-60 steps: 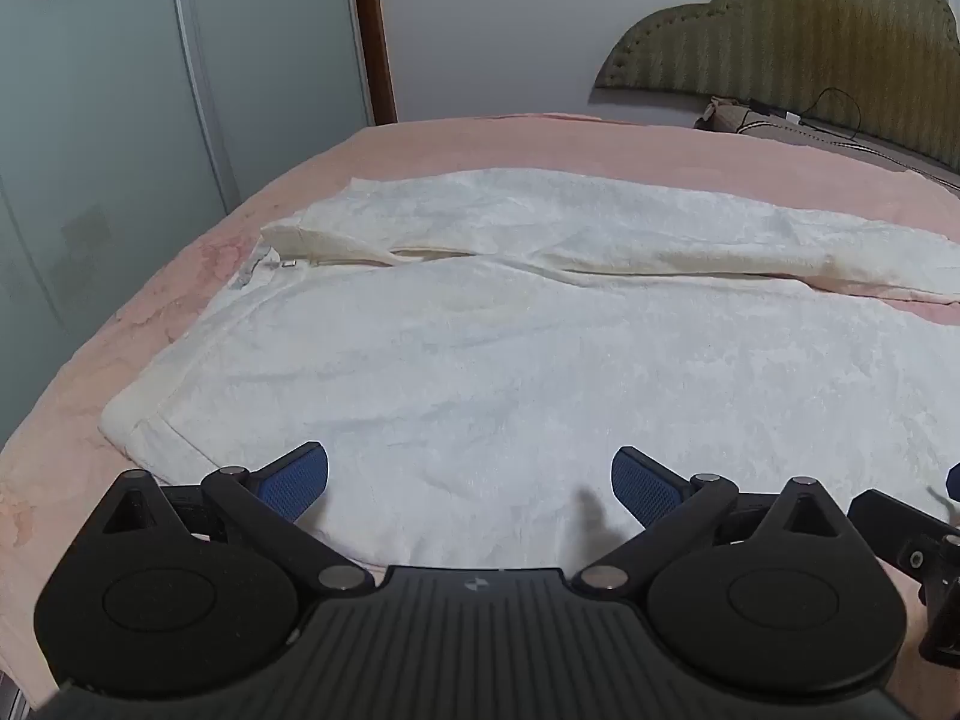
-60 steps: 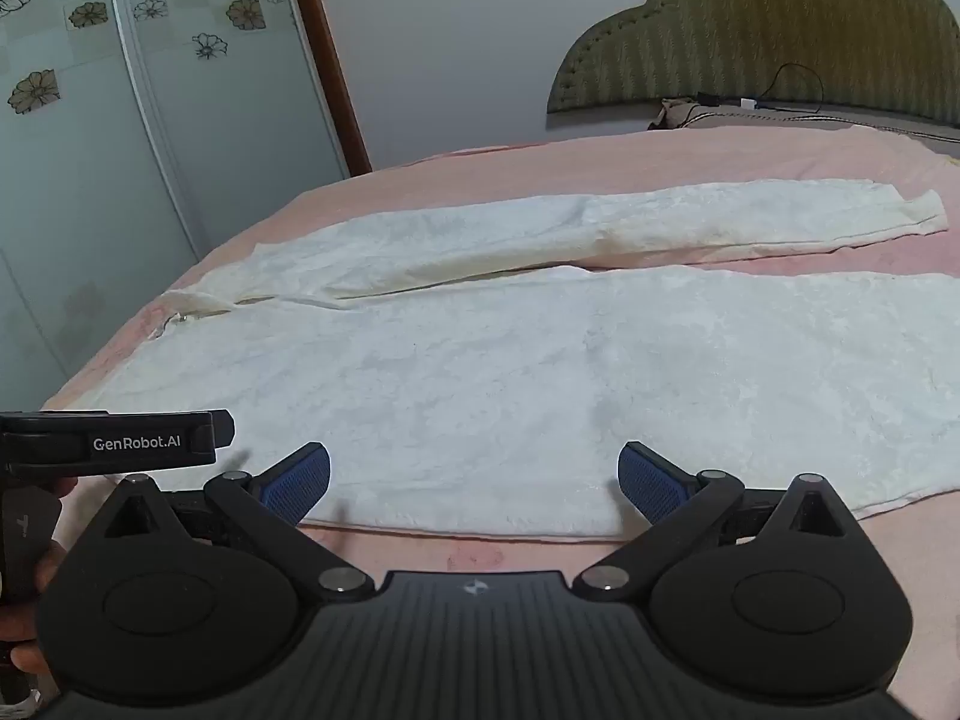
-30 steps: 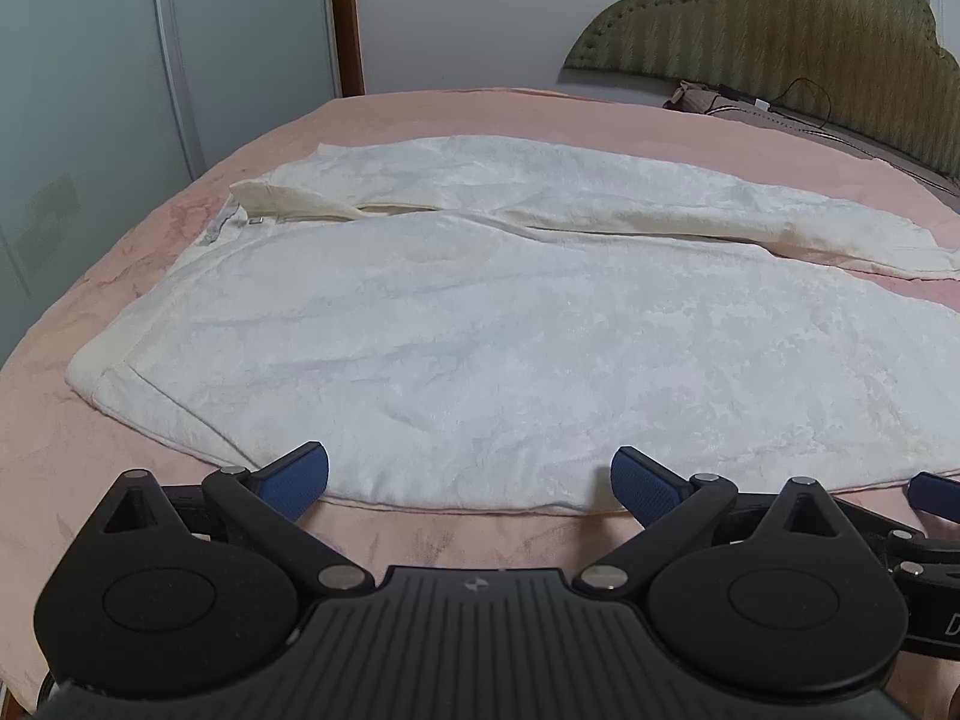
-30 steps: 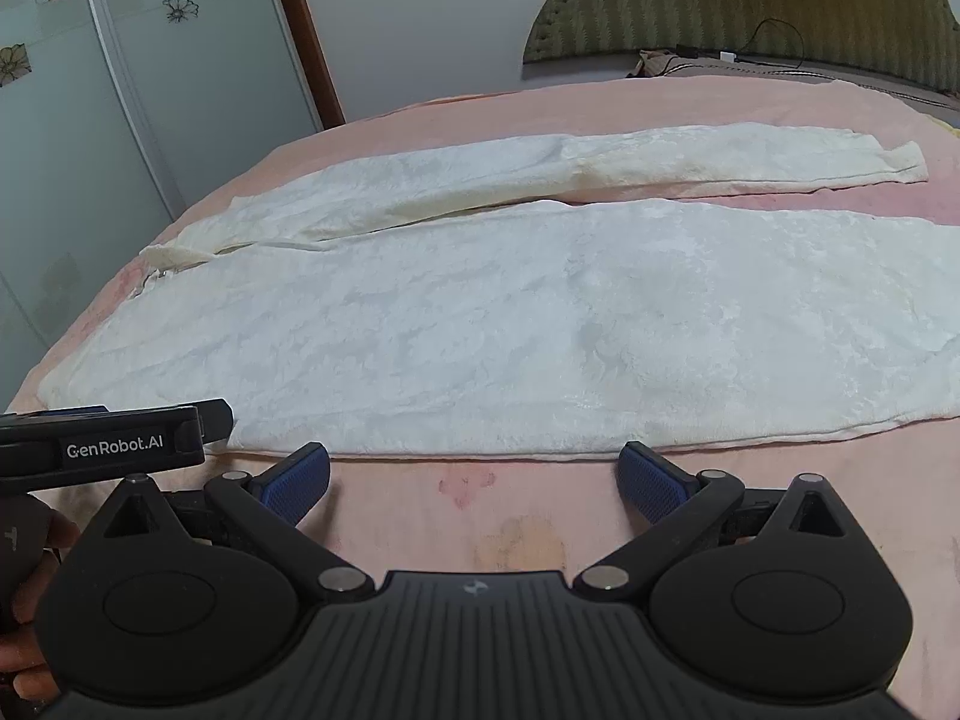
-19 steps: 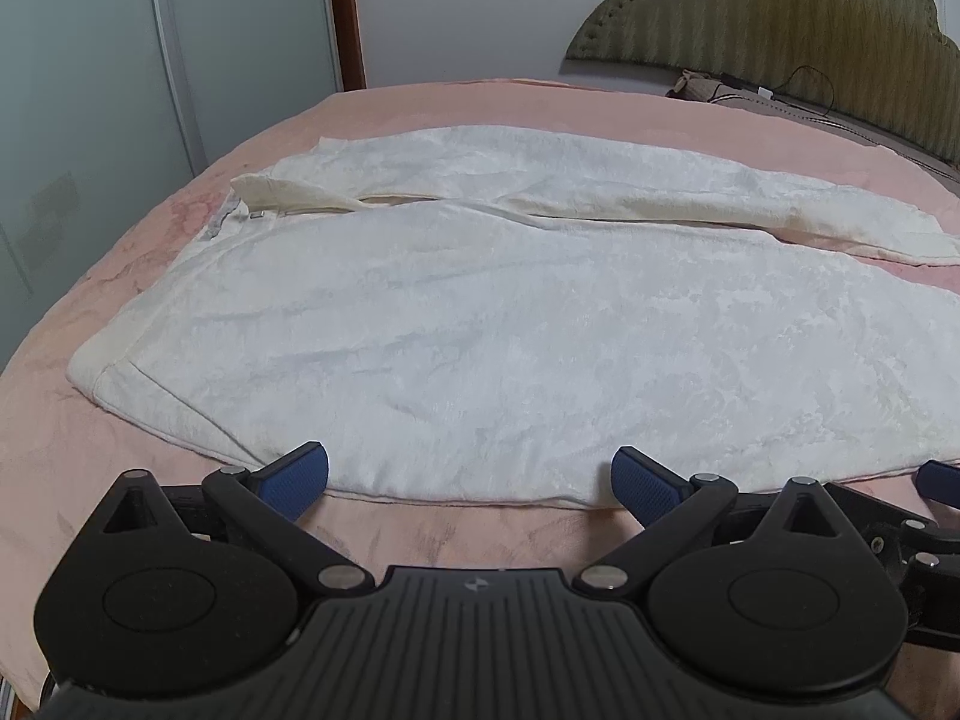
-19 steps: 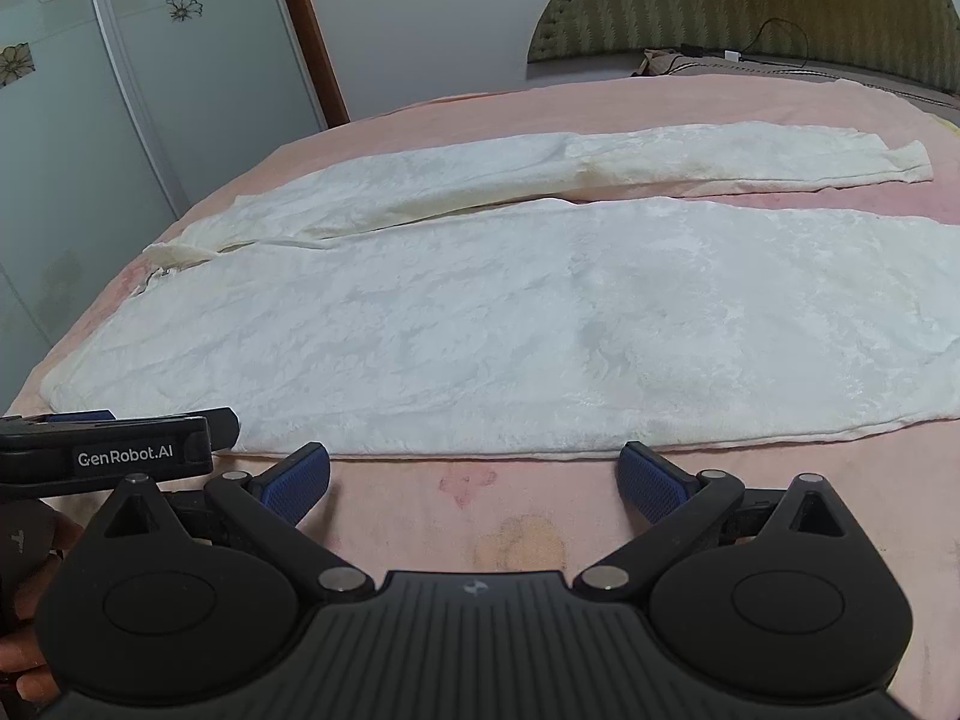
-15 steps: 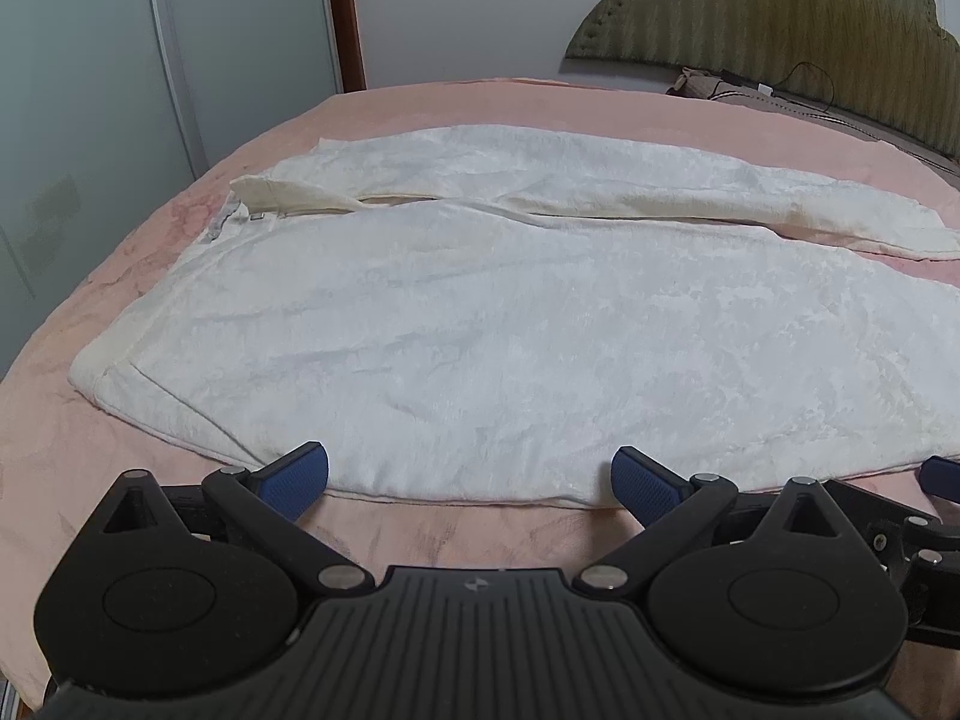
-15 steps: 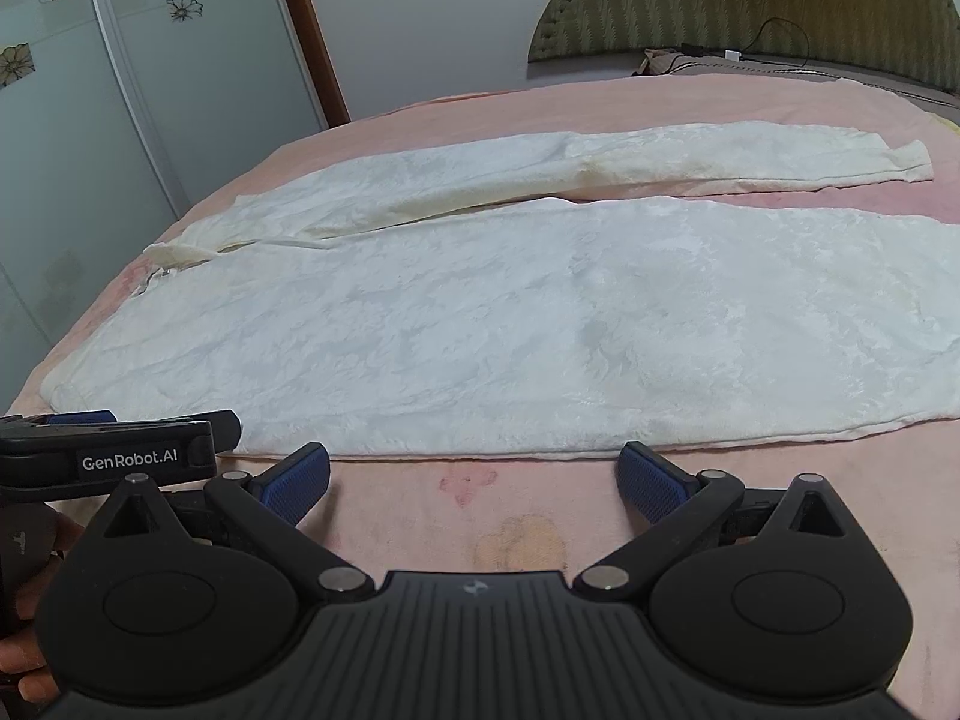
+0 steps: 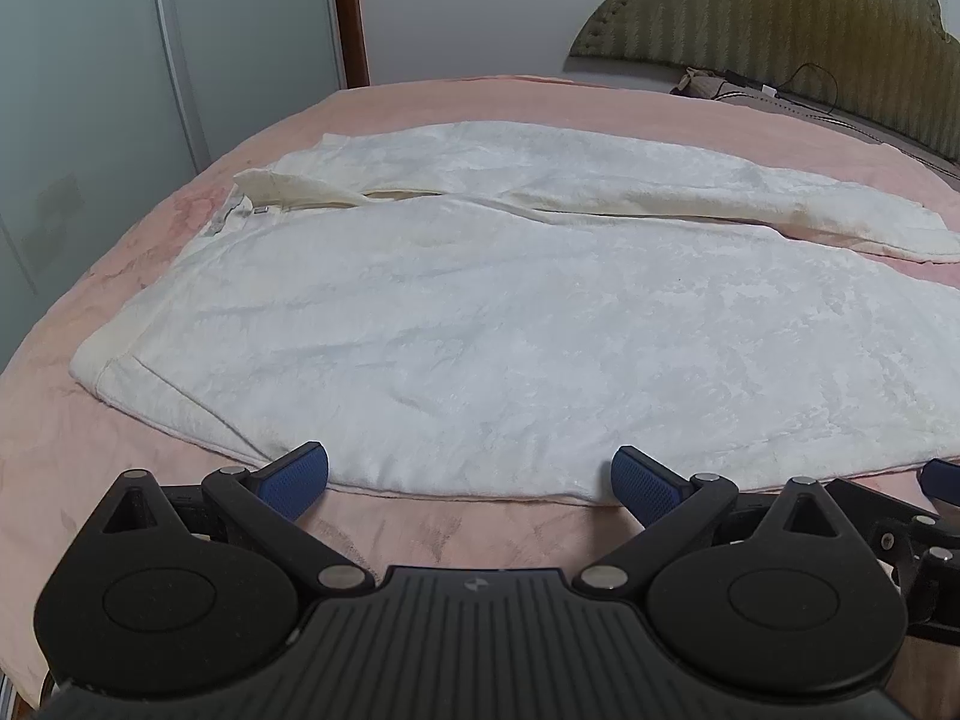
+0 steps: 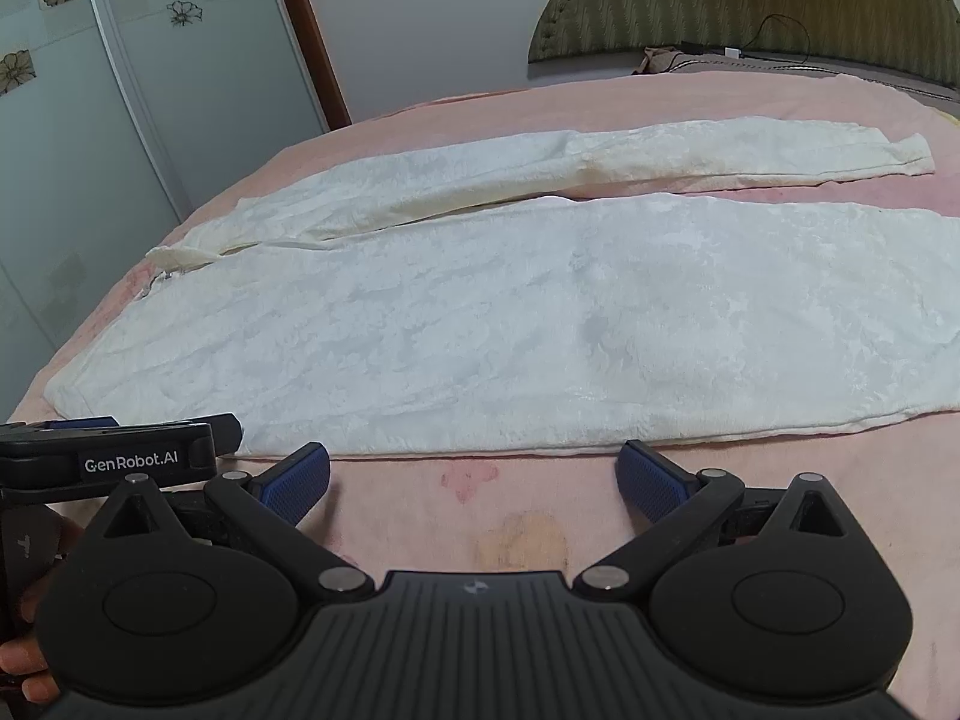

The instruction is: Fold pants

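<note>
White fleecy pants lie flat on the pink bed, waistband to the left, two legs running right; they also show in the right wrist view. The far leg lies apart from the near one. My left gripper is open and empty, its blue pads at the pants' near edge close to the waist. My right gripper is open and empty, just short of the near leg's edge. The left gripper's body shows at the left of the right wrist view.
The pink bedspread has a faint stain near my right gripper. A green padded headboard and a cable lie at the far right. Frosted wardrobe doors stand beyond the bed's left edge.
Both grippers pulled back from over the pants to just off their near edge, then held nearly still. Both stayed open. The pants have not moved.
</note>
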Motion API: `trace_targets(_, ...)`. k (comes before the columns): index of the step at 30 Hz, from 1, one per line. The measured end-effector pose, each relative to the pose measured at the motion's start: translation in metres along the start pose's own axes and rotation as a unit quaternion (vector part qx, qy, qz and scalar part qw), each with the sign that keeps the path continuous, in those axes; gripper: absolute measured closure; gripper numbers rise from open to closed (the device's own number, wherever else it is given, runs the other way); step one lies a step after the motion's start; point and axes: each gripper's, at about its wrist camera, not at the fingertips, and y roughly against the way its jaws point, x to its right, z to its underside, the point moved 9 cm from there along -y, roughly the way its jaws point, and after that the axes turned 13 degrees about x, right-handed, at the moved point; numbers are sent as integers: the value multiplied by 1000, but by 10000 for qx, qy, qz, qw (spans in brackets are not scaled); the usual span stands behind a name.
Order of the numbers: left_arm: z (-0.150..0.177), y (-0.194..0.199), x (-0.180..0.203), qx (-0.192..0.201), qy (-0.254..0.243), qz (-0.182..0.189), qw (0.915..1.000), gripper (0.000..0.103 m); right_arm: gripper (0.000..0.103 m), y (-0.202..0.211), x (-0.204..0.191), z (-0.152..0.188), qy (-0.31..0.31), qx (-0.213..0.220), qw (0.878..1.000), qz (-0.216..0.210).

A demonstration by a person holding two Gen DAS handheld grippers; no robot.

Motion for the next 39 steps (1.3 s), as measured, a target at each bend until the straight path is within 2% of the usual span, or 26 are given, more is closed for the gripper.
trace_targets(16, -3, 1, -1, 69, -109, -6, 9999, 1, 0, 6, -6, -5, 96, 185, 9995, -250)
trace_targets(21, -27, -6, -1, 310, -138, 22, 9994, 0, 0, 10, -13, -21, 597, 531, 9957, -462)
trace_targets(24, -43, -23, -7, 430, -203, -193, 9987, 0, 0, 3, -20, -38, 986, 777, 9895, -719)
trace_targets(29, -64, -53, -26, 566, -210, -568, 9966, 0, 0, -31, -34, -70, 1702, 963, 9762, -935)
trace_targets(33, -68, -76, -44, 500, -176, -810, 9953, 0, 0, -69, -45, -94, 2263, 1066, 9609, -1188)
trace_targets(35, -63, -85, -50, 417, -101, -828, 9956, 0, 0, -93, -52, -102, 2528, 888, 9527, -1432)
trace_targets(39, -49, -98, -55, 272, -82, -795, 9964, 0, 0, -145, -67, -122, 2828, 606, 9445, -1559)
